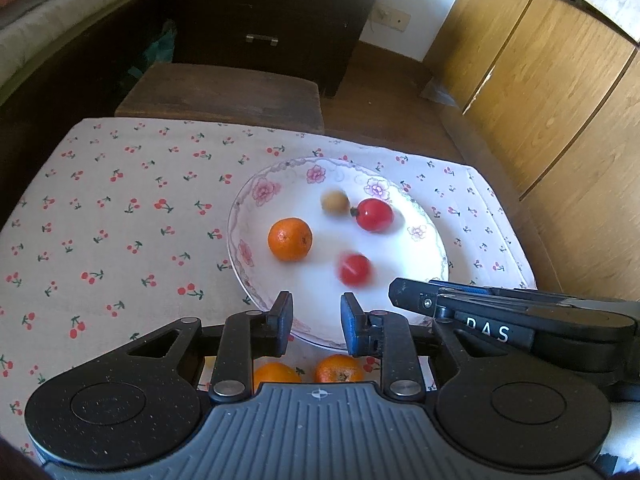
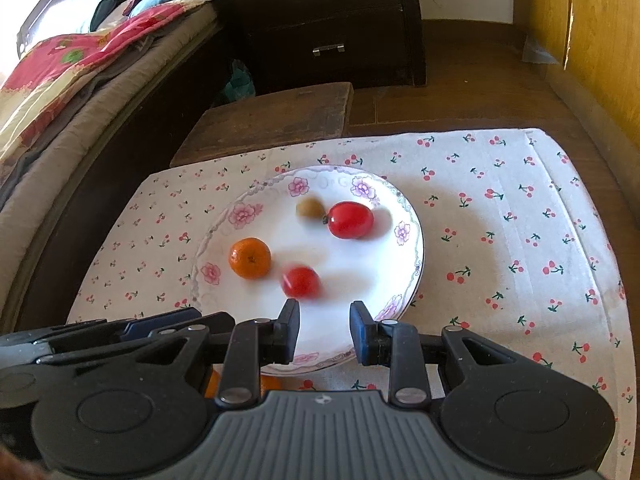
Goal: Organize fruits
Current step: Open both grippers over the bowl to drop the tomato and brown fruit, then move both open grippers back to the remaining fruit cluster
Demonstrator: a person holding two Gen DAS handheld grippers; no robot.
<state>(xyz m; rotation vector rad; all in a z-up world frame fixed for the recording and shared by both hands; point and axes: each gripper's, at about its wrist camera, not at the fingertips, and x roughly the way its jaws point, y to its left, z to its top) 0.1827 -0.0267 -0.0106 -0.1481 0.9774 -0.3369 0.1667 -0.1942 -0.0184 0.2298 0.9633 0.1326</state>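
Cherry-print cloth (image 2: pixel 500 240) covers my worktop, and on it the flowered plate (image 1: pixel 260 200) serves as the collecting dish for the fruit. Four pieces lie inside it: a mandarin (image 1: pixel 289 239) toward the left, a larger red fruit (image 1: pixel 374 215) with a dark stem toward the far side, a small tan fruit (image 1: pixel 335 201) touching or just beside that one, and a smaller red fruit (image 1: pixel 355 269) nearest me. The smaller red fruit and the tan one are smeared in both views, which I read as rolling, though I cannot be sure.

Two more mandarins (image 1: pixel 339 368) wait on the cloth just outside the near rim, partly hidden under my left tongs (image 1: pixel 316 322). These I judge to be the pieces not yet sorted.

Both tools hang over the near rim, tilted downward. The left tongs are drawn nearly together and grasp nothing, only bare plate showing between the pads. My right tongs (image 2: pixel 325 330) are likewise drawn in and empty, side by side with the left, so that either can reach the plate.

Beyond the worktop stand a wooden stool (image 2: pixel 280 116), a dark drawer chest (image 2: pixel 320 20), a bed (image 2: pixel 60 80) to the left and pale wooden doors (image 1: pixel 560 80) to the right.
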